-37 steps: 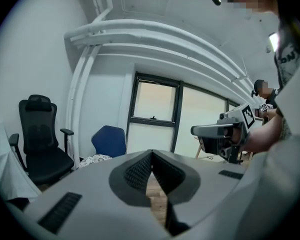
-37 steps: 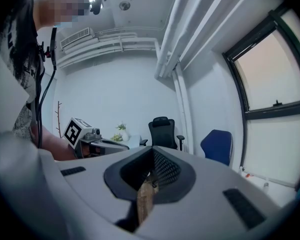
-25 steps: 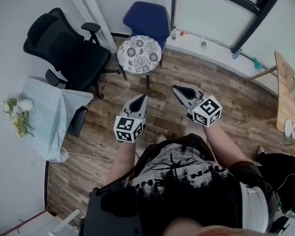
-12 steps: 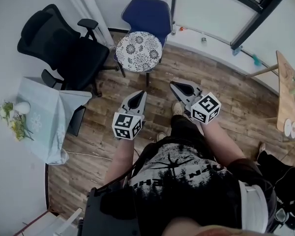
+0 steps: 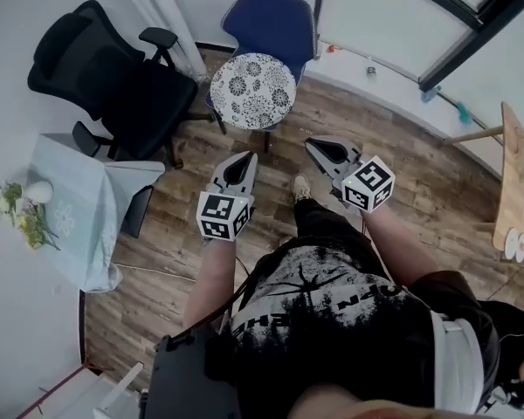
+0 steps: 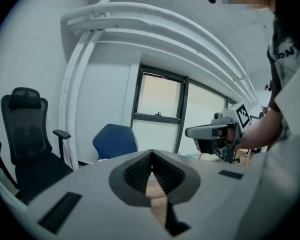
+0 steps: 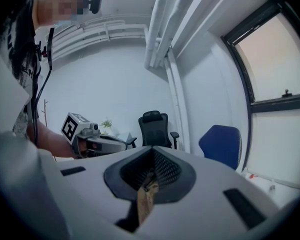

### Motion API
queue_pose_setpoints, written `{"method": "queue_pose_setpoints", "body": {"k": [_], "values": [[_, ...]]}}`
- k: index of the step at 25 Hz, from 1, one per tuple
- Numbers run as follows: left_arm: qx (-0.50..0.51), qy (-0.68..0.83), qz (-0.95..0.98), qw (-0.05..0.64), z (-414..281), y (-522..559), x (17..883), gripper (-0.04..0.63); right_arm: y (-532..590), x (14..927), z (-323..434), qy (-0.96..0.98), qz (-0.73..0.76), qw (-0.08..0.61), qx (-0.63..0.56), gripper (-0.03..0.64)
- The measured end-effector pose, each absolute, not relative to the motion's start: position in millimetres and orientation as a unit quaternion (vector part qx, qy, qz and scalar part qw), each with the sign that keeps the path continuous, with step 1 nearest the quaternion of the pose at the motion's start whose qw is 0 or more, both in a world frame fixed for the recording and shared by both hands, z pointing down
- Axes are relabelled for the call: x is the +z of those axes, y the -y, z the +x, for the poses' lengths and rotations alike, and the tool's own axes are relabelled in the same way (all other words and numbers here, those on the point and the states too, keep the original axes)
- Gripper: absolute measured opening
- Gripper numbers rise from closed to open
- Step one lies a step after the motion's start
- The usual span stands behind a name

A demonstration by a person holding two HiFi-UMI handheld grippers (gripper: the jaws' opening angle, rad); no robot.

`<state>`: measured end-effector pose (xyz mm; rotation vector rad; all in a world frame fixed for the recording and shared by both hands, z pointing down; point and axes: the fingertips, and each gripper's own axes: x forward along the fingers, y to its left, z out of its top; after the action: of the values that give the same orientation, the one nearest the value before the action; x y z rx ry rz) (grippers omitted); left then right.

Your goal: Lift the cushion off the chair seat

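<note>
Head view: bare floor (image 5: pixel 380 138) before cushion (image 5: pixel 252 91)

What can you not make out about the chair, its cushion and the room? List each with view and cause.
Cushion: right gripper view, hidden behind the right gripper; only the blue chair back shows.
Chair seat: head view, covered by the cushion.
Wooden table: head view, cut off by the right edge.
Small object on the sill: head view, too small to identify.
</note>
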<state>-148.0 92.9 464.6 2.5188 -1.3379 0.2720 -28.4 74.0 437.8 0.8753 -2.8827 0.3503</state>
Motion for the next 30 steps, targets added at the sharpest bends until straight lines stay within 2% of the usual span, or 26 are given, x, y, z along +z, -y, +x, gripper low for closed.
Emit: {"method": "queue_pose_setpoints", "body": {"k": [11,30], "values": [[0.098,0.498,0.847,0.16,-150,7,469,0.012,40,436,-36,0.96,0.242,0.063,0.124,0.018],[0.13,0.528,0.827,0.143,-134,144,469,0.012,178,454,-26,0.97,0.205,0.053,0.121,0.017]]}}
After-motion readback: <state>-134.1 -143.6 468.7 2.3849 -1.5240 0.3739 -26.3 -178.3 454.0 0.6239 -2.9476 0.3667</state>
